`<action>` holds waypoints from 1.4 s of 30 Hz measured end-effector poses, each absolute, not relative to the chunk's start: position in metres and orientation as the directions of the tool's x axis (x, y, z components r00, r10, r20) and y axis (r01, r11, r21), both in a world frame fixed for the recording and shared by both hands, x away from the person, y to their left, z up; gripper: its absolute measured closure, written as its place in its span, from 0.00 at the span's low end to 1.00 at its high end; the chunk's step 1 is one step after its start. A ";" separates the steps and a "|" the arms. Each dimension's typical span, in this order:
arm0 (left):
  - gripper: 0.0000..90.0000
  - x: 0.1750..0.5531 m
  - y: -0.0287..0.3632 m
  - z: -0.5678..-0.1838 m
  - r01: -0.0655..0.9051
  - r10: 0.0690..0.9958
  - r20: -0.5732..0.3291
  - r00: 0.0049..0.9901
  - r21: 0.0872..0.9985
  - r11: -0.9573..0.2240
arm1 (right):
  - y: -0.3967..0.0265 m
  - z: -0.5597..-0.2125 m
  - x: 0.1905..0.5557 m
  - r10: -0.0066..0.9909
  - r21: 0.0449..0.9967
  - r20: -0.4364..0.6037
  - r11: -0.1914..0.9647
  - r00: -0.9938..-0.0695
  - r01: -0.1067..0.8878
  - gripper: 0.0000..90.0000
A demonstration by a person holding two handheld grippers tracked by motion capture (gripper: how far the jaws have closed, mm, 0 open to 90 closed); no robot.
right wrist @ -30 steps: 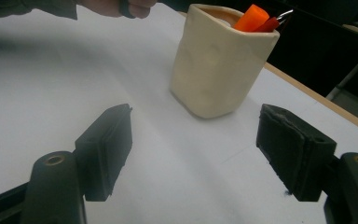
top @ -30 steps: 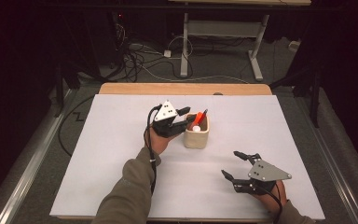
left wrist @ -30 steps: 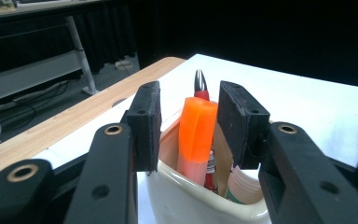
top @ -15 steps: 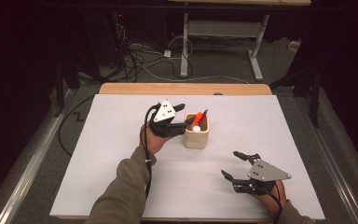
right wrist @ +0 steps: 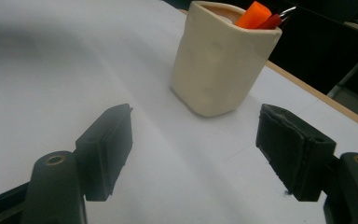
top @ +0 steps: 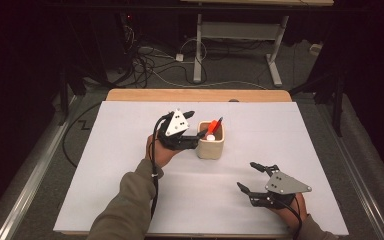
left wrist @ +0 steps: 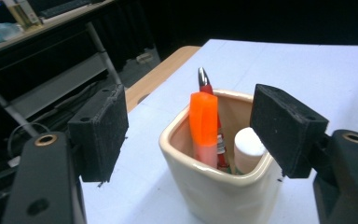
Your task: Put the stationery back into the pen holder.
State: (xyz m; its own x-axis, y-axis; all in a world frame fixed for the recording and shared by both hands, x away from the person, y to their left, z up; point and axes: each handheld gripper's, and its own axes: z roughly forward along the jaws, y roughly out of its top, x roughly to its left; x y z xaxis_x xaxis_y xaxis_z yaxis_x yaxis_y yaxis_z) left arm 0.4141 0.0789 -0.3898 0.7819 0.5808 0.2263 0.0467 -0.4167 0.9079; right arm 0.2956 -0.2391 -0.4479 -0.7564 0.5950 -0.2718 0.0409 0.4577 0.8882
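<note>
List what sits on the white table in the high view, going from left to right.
Left gripper → cream cup holding an orange marker → right gripper, all on the white table.

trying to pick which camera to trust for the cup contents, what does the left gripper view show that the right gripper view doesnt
Left gripper view: it looks down into the cream cup, so the white round cap stands beside the orange marker and the red pen. Its open left gripper is right at the cup, one jaw over the rim.

Right gripper view: the cup's outer wall with shallow dimples, and the open right gripper well short of the cup above bare white table.

Both share: the cup, the orange marker tip, the red pen, the white tabletop.
</note>
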 end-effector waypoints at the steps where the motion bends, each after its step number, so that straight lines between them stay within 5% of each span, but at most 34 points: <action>1: 0.30 0.413 0.079 -0.390 0.045 0.583 0.230 0.779 0.907 -0.418 | -0.239 -0.448 0.296 0.595 0.888 -0.272 0.457 -0.756 0.041 0.30; 6: 0.23 0.410 0.080 -0.390 0.038 0.589 0.241 0.771 0.907 -0.420 | -0.239 -0.448 0.296 0.597 0.889 -0.273 0.457 -0.754 0.040 0.30; 42: 0.22 0.374 0.091 -0.392 -0.038 0.547 0.352 0.760 0.863 -0.503 | -0.239 -0.448 0.295 0.613 0.894 -0.272 0.447 -0.742 0.042 0.25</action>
State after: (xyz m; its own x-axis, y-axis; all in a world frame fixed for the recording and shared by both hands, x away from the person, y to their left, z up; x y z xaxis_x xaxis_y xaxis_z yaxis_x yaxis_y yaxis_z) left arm 0.3741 0.0914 -0.3920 0.7596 0.5466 0.3525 -0.0383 -0.5035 0.8632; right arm 0.2954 -0.2392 -0.4478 -0.7420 0.6129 -0.2718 0.0419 0.4470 0.8936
